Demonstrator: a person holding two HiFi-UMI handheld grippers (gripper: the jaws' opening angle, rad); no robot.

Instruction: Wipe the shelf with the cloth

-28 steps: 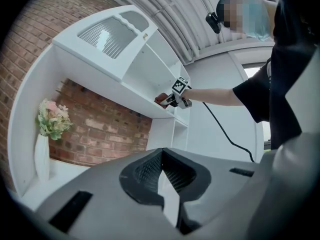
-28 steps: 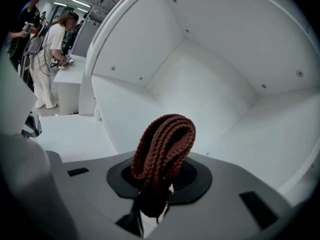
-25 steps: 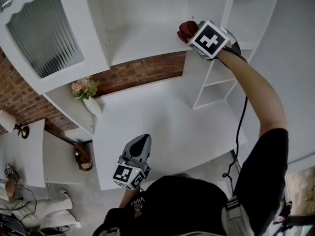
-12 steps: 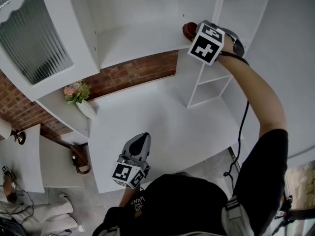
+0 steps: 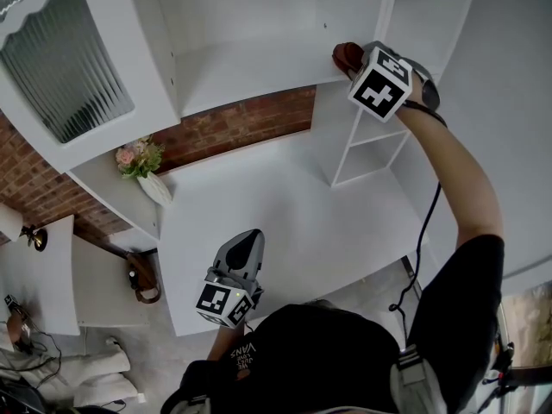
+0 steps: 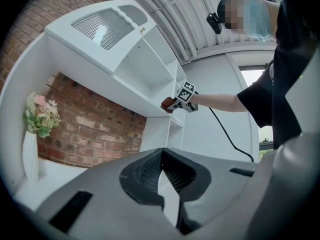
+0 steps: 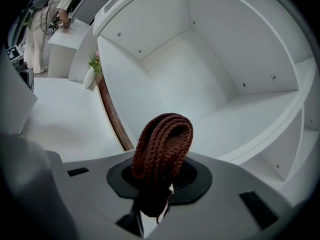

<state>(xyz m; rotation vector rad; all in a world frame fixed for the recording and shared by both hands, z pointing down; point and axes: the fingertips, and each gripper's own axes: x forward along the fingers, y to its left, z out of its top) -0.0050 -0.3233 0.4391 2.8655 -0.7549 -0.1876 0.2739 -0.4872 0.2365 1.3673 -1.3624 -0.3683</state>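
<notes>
A folded brown knitted cloth (image 5: 346, 54) is pinched in my right gripper (image 5: 354, 61), which is shut on it. The cloth rests at the right front corner of the white shelf board (image 5: 250, 72), beside the upright divider. In the right gripper view the cloth (image 7: 164, 144) stands up out of the jaws of that gripper (image 7: 156, 186), over the shelf (image 7: 240, 119). My left gripper (image 5: 249, 241) hangs low over the white desk, shut and empty; in its own view the gripper (image 6: 161, 170) points toward the far-off cloth (image 6: 166, 104).
A white vase of pink flowers (image 5: 147, 166) stands on a lower ledge at the left. Below the shelf are a brick wall (image 5: 241, 123) and the white desk (image 5: 285, 214). Small side shelves (image 5: 371, 145) sit right of the divider. A ribbed-glass cabinet door (image 5: 65, 63) is upper left.
My right gripper has slid the cloth to the right along the shelf's front edge, up to the divider. The left gripper has stayed where it was.
</notes>
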